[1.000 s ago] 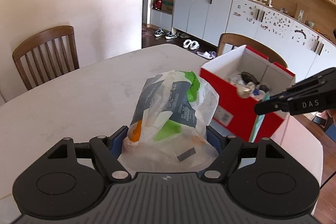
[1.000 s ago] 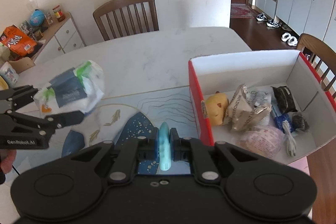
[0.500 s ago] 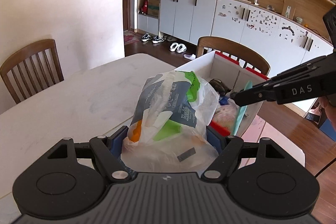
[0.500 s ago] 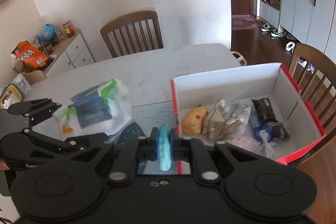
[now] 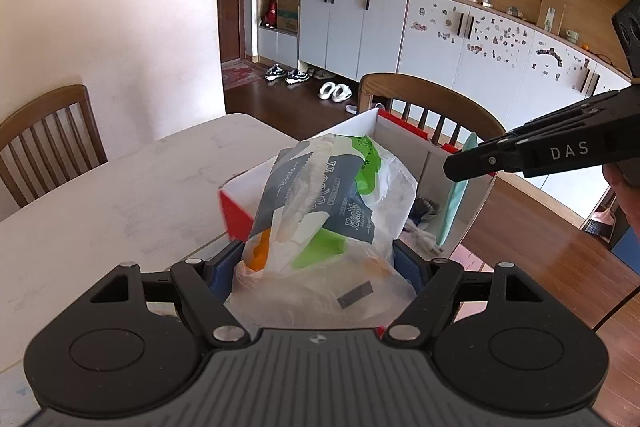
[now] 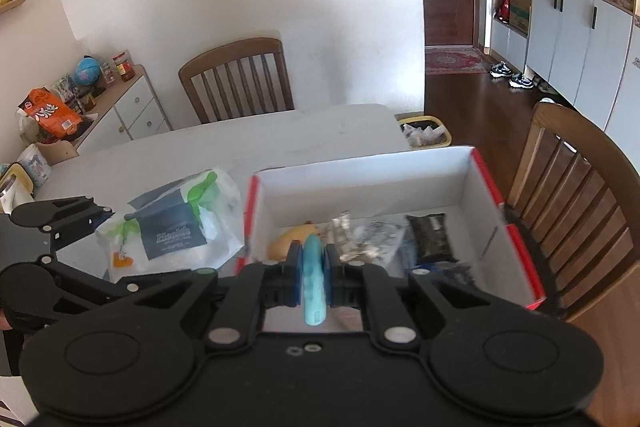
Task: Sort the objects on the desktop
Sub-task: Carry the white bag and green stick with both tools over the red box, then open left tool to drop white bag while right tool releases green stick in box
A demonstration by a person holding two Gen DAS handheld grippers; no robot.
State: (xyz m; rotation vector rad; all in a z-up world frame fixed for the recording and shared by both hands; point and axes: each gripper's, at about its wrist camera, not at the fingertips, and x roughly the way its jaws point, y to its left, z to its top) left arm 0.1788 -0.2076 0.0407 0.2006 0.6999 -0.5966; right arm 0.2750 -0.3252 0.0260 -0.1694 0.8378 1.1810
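Note:
My left gripper (image 5: 318,267) is shut on a clear plastic bag of tissue packs (image 5: 332,211) and holds it in the air at the near left edge of the red and white box (image 5: 240,201). The bag (image 6: 176,231) also shows in the right wrist view, left of the box (image 6: 486,183). My right gripper (image 6: 312,267) is shut on a thin light-blue object (image 6: 313,275), held upright over the box's near side. In the left wrist view the light-blue object (image 5: 456,203) hangs over the box. The box holds a yellow toy (image 6: 286,245), foil wrappers and dark packets.
The white table (image 5: 120,195) carries the box near its right end. Wooden chairs stand at the far side (image 6: 236,79) and right of the box (image 6: 576,207). A yellow bin (image 6: 426,133) sits on the floor beyond the table. A sideboard with snacks (image 6: 52,111) is at left.
Both grippers have risen and moved toward the box. The bag now sits at the box's left edge, and the light-blue object is now over the box's inside.

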